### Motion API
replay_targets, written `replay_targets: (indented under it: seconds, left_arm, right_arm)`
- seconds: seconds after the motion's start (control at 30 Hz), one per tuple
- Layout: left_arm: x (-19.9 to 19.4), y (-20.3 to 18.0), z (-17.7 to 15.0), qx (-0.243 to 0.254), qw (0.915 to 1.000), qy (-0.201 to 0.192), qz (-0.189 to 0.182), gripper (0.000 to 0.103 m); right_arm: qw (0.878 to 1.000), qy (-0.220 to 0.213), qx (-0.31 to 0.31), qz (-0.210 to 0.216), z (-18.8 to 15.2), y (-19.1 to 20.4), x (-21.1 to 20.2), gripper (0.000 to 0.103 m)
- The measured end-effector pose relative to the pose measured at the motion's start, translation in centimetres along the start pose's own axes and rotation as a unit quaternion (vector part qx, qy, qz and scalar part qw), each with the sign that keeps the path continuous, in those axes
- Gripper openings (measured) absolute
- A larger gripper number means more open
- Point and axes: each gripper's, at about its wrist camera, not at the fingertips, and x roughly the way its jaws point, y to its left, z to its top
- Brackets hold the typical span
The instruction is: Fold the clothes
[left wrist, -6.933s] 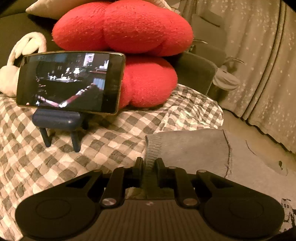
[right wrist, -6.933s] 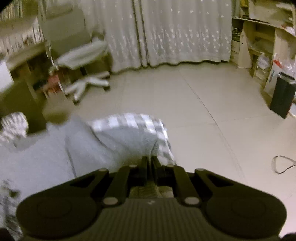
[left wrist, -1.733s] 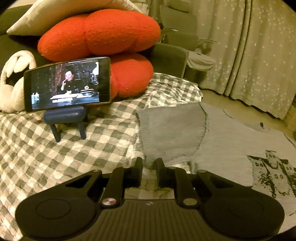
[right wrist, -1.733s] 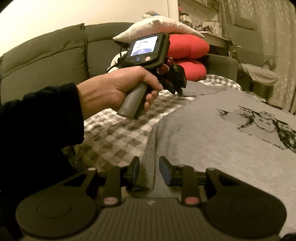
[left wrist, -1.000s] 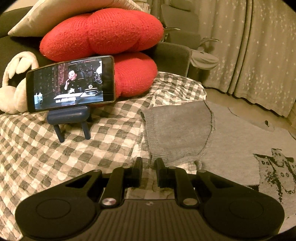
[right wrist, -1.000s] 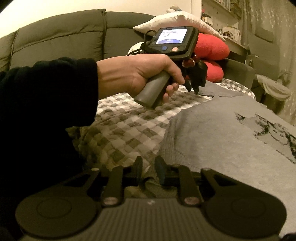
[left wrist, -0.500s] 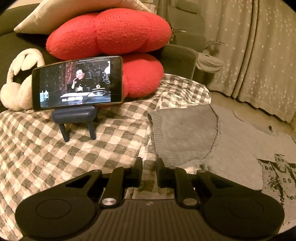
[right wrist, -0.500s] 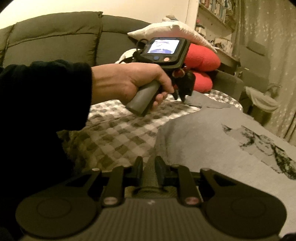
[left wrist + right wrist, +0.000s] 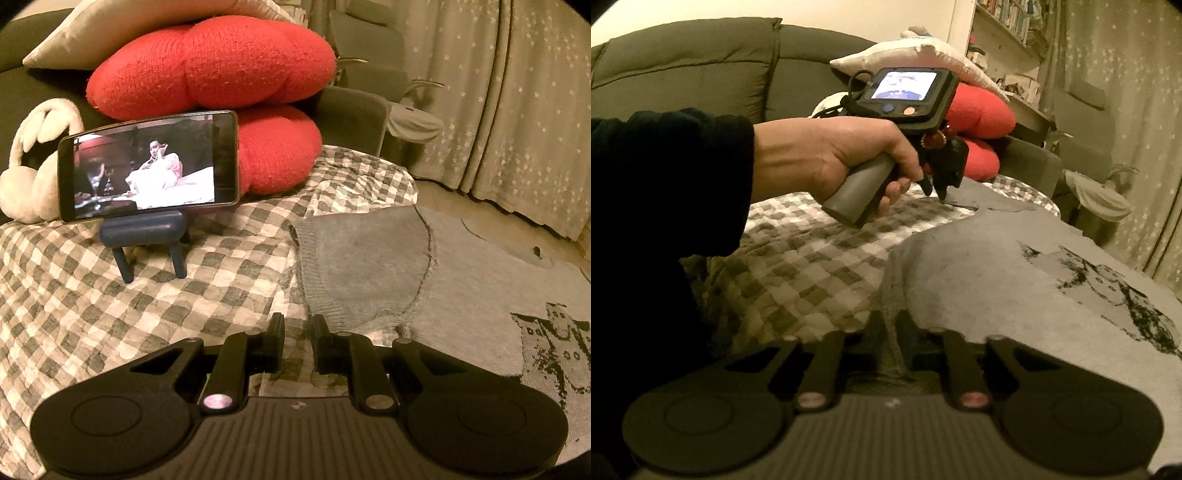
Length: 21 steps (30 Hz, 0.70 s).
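A grey knitted sweater with a black printed motif lies spread flat on a grey-and-white checked blanket that covers the couch seat. In the left wrist view its short sleeve points left, ribbed cuff toward the phone, with the body running off to the right.

The left gripper hovers low over the blanket just beside the near corner of the sleeve cuff; its fingers stand a narrow gap apart with only checked cloth showing between them, gripping nothing. In the right wrist view a hand in a dark sleeve holds this gripper by its grey handle, tips pointing down at the far sleeve.

The right gripper sits at the near left edge of the sweater, its fingers closed in on a ridge of grey knit that rises between them.

Far left on the blanket, a phone showing video rests sideways on a blue stand. Behind it are stacked red knitted cushions, with a cream plush toy to the left.
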Motion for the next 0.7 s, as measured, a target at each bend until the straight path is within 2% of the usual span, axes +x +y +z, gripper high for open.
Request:
replay_targets:
  seconds: [0.1, 0.2, 0.3, 0.4, 0.47, 0.5, 0.6, 0.7]
  left_arm:
    - [0.1, 0.3, 0.0, -0.008, 1.0000, 0.002, -0.003, 0.014]
    - [0.2, 0.8, 0.1, -0.016, 0.9999, 0.003, -0.001, 0.014]
    - [0.3, 1.8, 0.2, -0.036, 0.9993, 0.003, -0.005, 0.014]
    - [0.5, 2.8, 0.3, -0.063, 0.9979, 0.009, -0.011, 0.014]
    - [0.7, 2.9, 0.3, -0.063, 0.9979, 0.010, -0.008, 0.014]
    - [0.7, 2.9, 0.2, -0.061, 0.9981, 0.010, -0.006, 0.014]
    - [1.0, 2.9, 0.2, -0.057, 0.9983, 0.011, -0.002, 0.014]
    - [1.0, 2.9, 0.3, -0.061, 0.9980, 0.011, -0.008, 0.014]
  right_arm:
    - [1.000, 0.004, 0.005, 0.003, 0.1, -0.1, -0.1, 0.007]
    - [0.997, 0.002, 0.066, 0.043, 0.4, -1.0, -0.3, 0.007]
    - [0.985, -0.003, 0.137, 0.103, 0.8, -2.0, -0.6, 0.006]
    - [0.973, 0.000, 0.181, 0.142, 0.9, -2.4, -0.2, 0.006]
    - [0.964, -0.003, 0.211, 0.160, 1.0, -2.8, 0.0, 0.006]
    - [0.962, -0.006, 0.218, 0.164, 1.0, -2.9, 0.1, 0.006]
    - [0.970, 0.013, 0.200, 0.140, 0.6, -2.5, 0.9, 0.006]
    - [0.968, 0.029, 0.204, 0.143, 0.2, -2.4, 1.4, 0.006]
